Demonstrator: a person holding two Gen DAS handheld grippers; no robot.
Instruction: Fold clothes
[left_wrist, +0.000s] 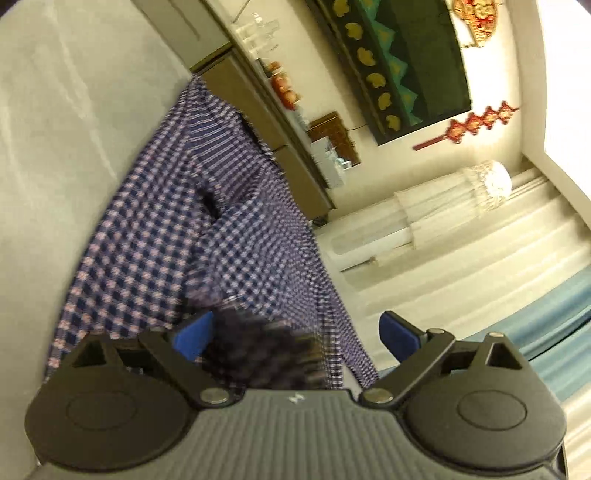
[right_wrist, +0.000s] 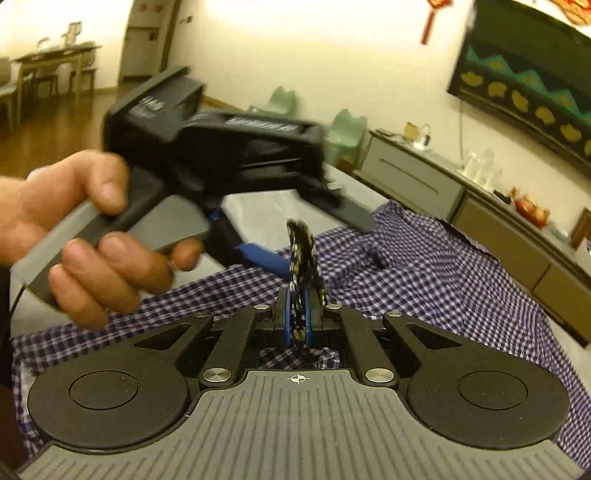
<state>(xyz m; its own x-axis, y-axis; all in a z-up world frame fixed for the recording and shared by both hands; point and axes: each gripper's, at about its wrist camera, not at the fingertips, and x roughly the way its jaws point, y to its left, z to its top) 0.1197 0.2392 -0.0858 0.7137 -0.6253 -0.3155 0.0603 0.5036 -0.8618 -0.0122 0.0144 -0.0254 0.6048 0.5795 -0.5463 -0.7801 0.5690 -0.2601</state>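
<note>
Checked shirt (right_wrist: 424, 273) first, since it covers most of what you see: blue-and-white gingham spread in loose folds across the pale grey surface (left_wrist: 55, 147), with one edge running along the side nearest the long low cabinet (right_wrist: 417, 181). In your left wrist view the cloth lies diagonally, and its far corner reaches the edge of that surface. To the left of the shirt the surface is bare — that is your open room on that side. To the right the cloth's hem drops off against pale curtains (left_wrist: 461, 229) and a blue band beneath them.

Your left gripper (left_wrist: 295, 336) stands with its jaws spread wide, its blue pads (left_wrist: 400, 338) well apart. A bunched, blurred fold of the shirt sits low between them, close to the left pad; neither pad presses on it, so that tool grips nothing. In the right wrist view your left hand (right_wrist: 85, 236) wraps the grey handle, and the tool hangs above the shirt's near-left part, with one blue finger just over the fabric.

Your right gripper (right_wrist: 298, 314) is clenched — its two blue pads squeeze a narrow, upright ridge of the shirt's cloth, which pokes up above the fingertips. Below the jaws a small patch of gingham shows through the gap in the linkage.

Behind, the cabinet top carries glassware (right_wrist: 480, 166) and a red dish of fruit (right_wrist: 532, 212), well apart from the cloth.
</note>
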